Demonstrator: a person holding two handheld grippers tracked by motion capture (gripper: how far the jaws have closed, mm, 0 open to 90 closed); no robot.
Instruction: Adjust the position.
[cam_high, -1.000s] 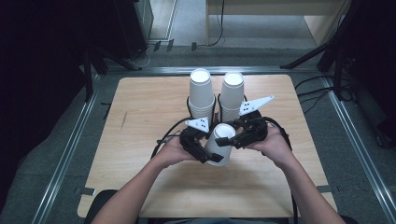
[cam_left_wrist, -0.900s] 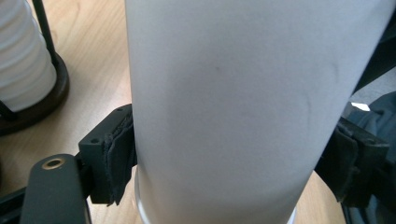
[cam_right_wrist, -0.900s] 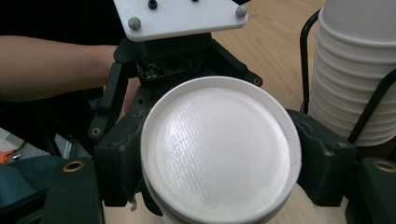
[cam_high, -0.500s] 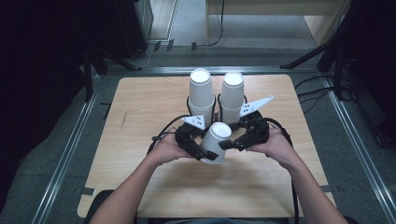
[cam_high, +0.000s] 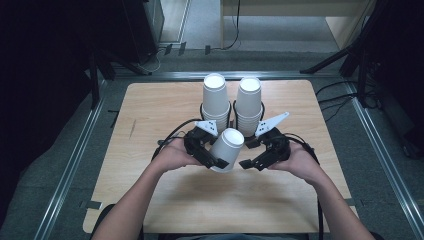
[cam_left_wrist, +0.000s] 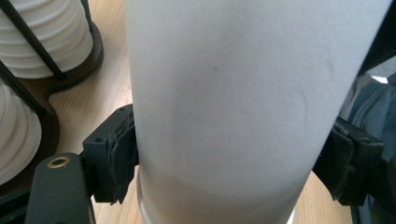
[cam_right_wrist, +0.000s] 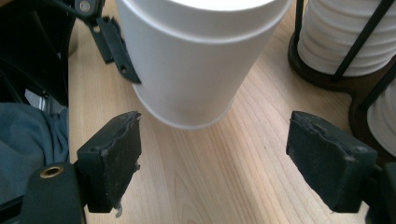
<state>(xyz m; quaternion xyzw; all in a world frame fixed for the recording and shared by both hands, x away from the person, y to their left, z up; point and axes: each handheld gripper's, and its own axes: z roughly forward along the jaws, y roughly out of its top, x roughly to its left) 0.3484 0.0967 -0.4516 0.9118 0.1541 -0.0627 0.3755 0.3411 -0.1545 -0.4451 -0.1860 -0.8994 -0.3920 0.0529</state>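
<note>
On the wooden table (cam_high: 150, 200), left claw (cam_high: 216, 161) grips an upturned cup (cam_high: 226, 149).

We can read no text, label, brand, number or sign in any of the views. The white cup (cam_high: 226, 148) is plain on the side and base that we see, and so are the two stacks of cups (cam_high: 215, 100) behind it; the wooden worktop (cam_high: 150, 130) bears no writing that we can make out.
</note>
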